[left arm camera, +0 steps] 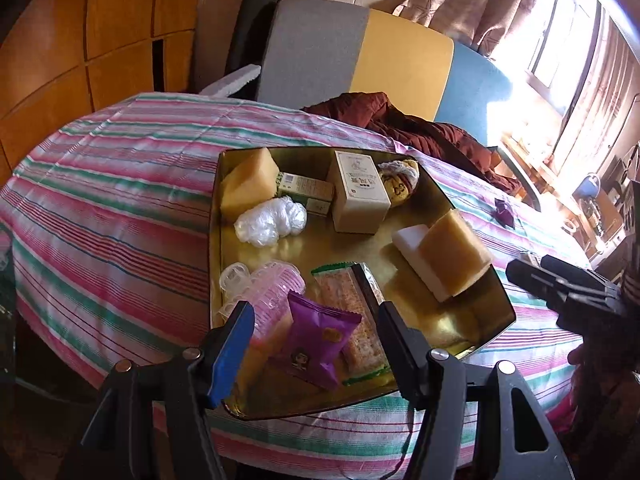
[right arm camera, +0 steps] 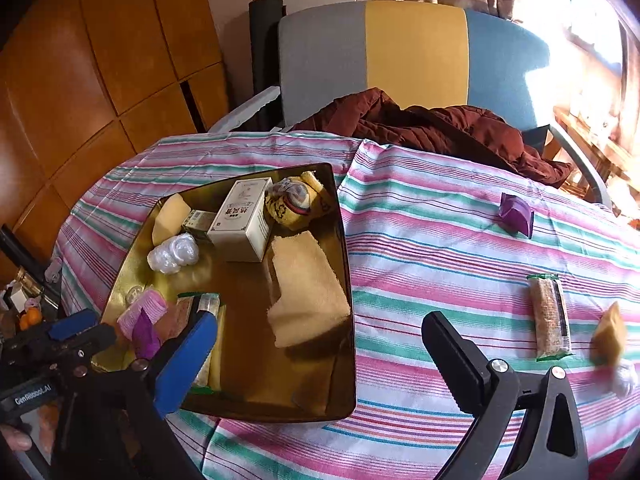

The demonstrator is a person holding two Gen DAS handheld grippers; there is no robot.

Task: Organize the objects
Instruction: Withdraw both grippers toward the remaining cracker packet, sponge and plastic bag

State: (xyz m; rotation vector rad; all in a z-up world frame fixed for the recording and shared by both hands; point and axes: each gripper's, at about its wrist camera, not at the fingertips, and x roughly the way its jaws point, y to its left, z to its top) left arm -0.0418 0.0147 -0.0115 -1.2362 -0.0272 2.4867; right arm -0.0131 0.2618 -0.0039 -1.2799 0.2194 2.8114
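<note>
In the left wrist view, the left tongs (left arm camera: 316, 340) stand open at the bottom of the frame, their two fingers spread on either side of a purple snack packet (left arm camera: 320, 340) that lies in the near end of the gold tray (left arm camera: 216, 240). Nothing is clamped between them. Left of the packet sits a pink hair roller (left arm camera: 276, 292); right of it, partly under it, a cracker pack (left arm camera: 356, 304). Toward the upper left of the tray are a yellow sponge (left arm camera: 248, 184) and a wad of clear plastic (left arm camera: 270, 220), then a green box (left arm camera: 306, 192), a white carton (left arm camera: 360, 196) and a yellow knitted item (left arm camera: 400, 180) at the far edge. At the tray's right rim a white block (left arm camera: 412, 260) carries a tan sponge (left arm camera: 456, 256). The right tongs (left arm camera: 560, 284) reach in from the right edge; from here I cannot tell how they stand.

In the right wrist view, the tray fills the left half on the striped worktop (right arm camera: 440, 240). The right tongs (right arm camera: 320, 344) are open and empty, one finger over the tray, the other over the cloth. Further right on the worktop lie a second purple packet (right arm camera: 516, 212), a second cracker pack (right arm camera: 550, 316) and a blurred yellow piece (right arm camera: 610, 332).
</note>
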